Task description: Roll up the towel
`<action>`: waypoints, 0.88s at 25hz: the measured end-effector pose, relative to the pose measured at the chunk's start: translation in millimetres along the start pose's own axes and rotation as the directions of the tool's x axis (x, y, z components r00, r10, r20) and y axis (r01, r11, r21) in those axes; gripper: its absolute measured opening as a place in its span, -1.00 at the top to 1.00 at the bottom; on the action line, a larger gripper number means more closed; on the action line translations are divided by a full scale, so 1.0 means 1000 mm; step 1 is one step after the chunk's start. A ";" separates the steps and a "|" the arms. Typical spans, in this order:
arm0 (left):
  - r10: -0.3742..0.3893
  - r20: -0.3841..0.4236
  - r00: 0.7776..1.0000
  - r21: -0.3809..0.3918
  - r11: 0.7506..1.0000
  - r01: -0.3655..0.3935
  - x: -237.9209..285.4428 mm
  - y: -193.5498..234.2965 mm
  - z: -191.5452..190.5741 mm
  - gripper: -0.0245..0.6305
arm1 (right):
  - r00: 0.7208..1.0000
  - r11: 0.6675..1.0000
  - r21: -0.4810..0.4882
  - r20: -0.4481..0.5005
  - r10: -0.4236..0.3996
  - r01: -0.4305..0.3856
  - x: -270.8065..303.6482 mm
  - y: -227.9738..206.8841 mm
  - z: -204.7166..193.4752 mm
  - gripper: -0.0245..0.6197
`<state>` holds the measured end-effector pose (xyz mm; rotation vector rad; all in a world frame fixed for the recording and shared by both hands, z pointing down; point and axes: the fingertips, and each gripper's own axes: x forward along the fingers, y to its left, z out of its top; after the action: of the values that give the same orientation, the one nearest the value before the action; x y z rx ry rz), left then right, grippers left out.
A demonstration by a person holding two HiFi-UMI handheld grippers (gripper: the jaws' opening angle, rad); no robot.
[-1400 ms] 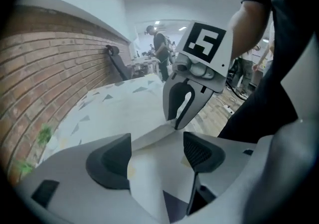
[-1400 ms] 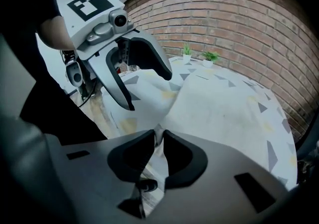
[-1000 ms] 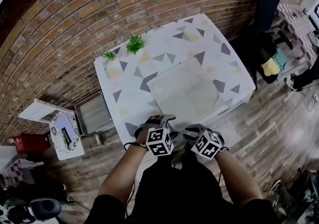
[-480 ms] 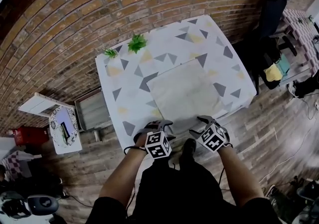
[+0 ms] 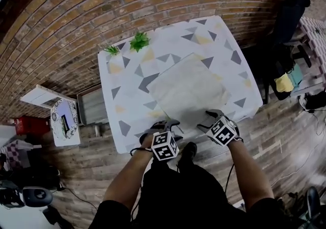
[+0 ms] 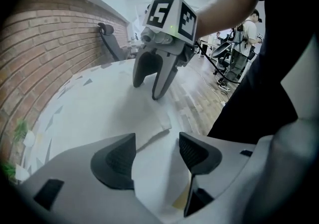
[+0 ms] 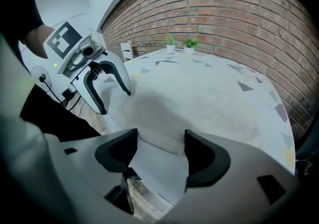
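Note:
A pale towel (image 5: 188,90) lies flat and unrolled on the table (image 5: 127,95), which wears a cloth printed with triangles. Both grippers hover at the table's near edge. My left gripper (image 5: 165,123) is open over the towel's near-left corner (image 6: 164,126), with nothing between its pads (image 6: 115,161). My right gripper (image 5: 214,116) is open at the near-right part of the towel's edge. In the right gripper view the towel's edge (image 7: 159,141) lies under the gap between the jaws, and the pads do not press on it.
Two small potted plants (image 5: 137,44) stand at the table's far-left edge by the brick wall. A black chair (image 5: 285,9) is to the right, and a small white stand (image 5: 63,129) and a crate (image 5: 94,113) to the left. The floor is wooden.
My right gripper has slid right along the near edge, away from the left one, and now stands over the towel's edge. My left gripper has shifted slightly toward the near-left corner.

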<state>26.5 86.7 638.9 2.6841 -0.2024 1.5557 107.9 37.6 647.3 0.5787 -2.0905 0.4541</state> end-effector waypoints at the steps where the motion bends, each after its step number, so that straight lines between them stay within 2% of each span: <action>1: -0.006 -0.015 1.000 0.008 1.000 0.006 0.002 0.000 0.002 0.04 | 1.000 1.000 -0.011 0.002 -0.001 0.001 -0.002 -0.007 0.002 0.03; 4: 0.004 -0.012 1.000 0.000 1.000 -0.004 0.001 0.005 0.011 0.10 | 1.000 0.998 -0.061 0.017 0.007 -0.006 -0.010 -0.013 0.006 0.01; 5: 0.016 0.000 1.000 -0.016 1.000 -0.016 -0.001 0.008 0.015 0.18 | 0.999 0.996 -0.087 0.029 0.020 -0.017 -0.013 -0.009 0.008 0.01; 7: 0.042 0.008 0.999 -0.036 0.998 -0.041 -0.003 0.016 0.021 0.20 | 0.996 0.986 -0.155 0.057 0.066 -0.057 -0.017 0.009 0.014 0.03; 12: 0.053 -0.021 0.998 -0.017 0.998 -0.053 0.003 0.013 0.016 0.20 | 0.978 0.942 -0.284 0.061 0.202 -0.177 -0.011 0.068 0.022 0.29; 16: 0.048 -0.001 0.999 -0.030 0.998 -0.048 0.006 0.010 0.015 0.27 | 0.975 0.933 -0.297 0.027 0.221 -0.203 0.005 0.083 0.021 0.39; 19: 0.035 0.004 0.999 -0.003 0.999 -0.035 0.007 0.008 0.015 0.29 | 0.982 0.947 -0.266 0.013 0.191 -0.181 0.013 0.080 0.020 0.55; 22: 0.017 -0.001 1.000 0.038 0.999 -0.017 0.008 0.005 0.018 0.30 | 0.981 0.947 -0.259 -0.006 0.196 -0.191 0.010 0.076 0.020 0.68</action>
<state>45.1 79.1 637.0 2.7167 -0.1988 1.5817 46.9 87.4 637.0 0.2272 -2.1913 0.2785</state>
